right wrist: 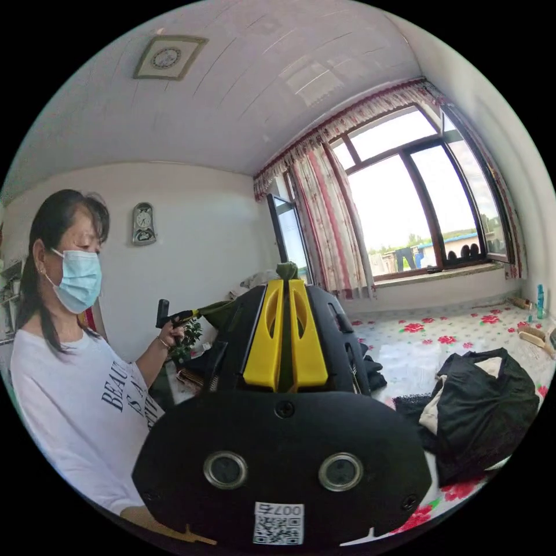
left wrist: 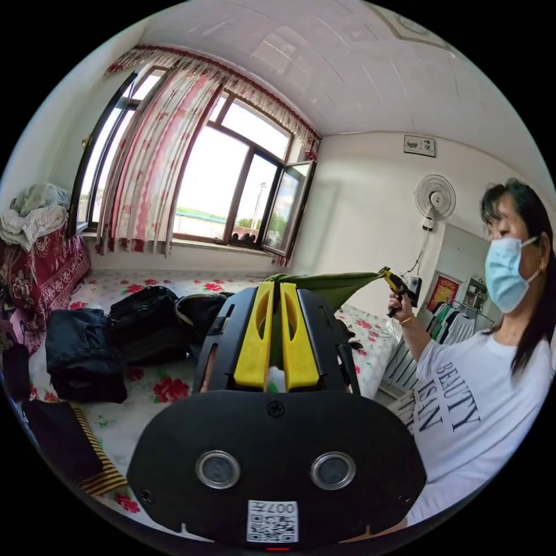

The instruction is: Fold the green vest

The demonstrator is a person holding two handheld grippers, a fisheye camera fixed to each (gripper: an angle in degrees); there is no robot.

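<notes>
The green vest (left wrist: 339, 285) hangs in the air, stretched taut between the two grippers above the bed. In the left gripper view my left gripper (left wrist: 277, 285) has its yellow jaws shut on one end of the vest. A hand holds my right gripper (left wrist: 387, 274) up at the right, clamped on the other end. In the right gripper view my right gripper (right wrist: 285, 282) is shut on a bunch of green vest (right wrist: 286, 270). Beyond it my left gripper (right wrist: 194, 314) holds the far end. Most of the vest is hidden behind the jaws.
A bed with a flowered sheet (left wrist: 145, 394) carries a dark folded garment (left wrist: 81, 359), a black bag (left wrist: 145, 321) and a striped piece (left wrist: 101, 463). A heap of black clothes (right wrist: 486, 405) lies on the sheet. The person (left wrist: 475, 370) stands close by, and a window (left wrist: 231, 179) is behind.
</notes>
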